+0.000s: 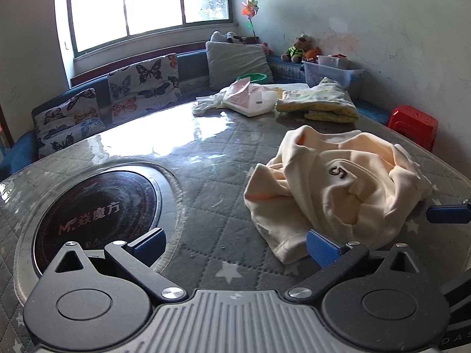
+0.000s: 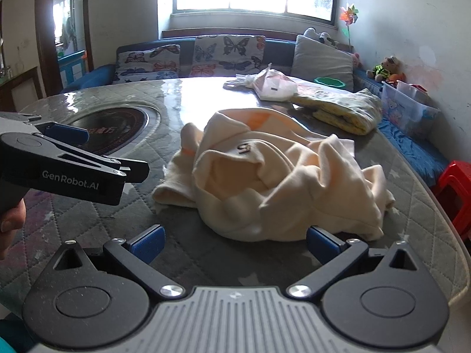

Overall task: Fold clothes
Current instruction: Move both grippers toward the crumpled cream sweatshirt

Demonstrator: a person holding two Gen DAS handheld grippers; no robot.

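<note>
A crumpled cream garment [image 1: 338,188] with a small dark emblem lies in a heap on the grey quilted table [image 1: 212,176]. My left gripper [image 1: 235,247] is open and empty, to the left of the heap. Its right fingertip sits beside the garment's near hem. In the right wrist view the cream garment [image 2: 279,176] lies just ahead of my right gripper [image 2: 235,242], which is open with nothing held. My left gripper [image 2: 103,153] shows at the left there, held by a hand. One blue finger [image 1: 447,214] of the right gripper shows at the heap's right edge.
A round black cooktop [image 1: 97,214] is set into the table at the left. At the far side lie a folded yellow-patterned garment [image 1: 318,103] and a pink-and-white plastic bag [image 1: 250,97]. A sofa with butterfly cushions [image 2: 206,56], a clear storage box [image 2: 409,108] and a red stool [image 2: 456,194] surround the table.
</note>
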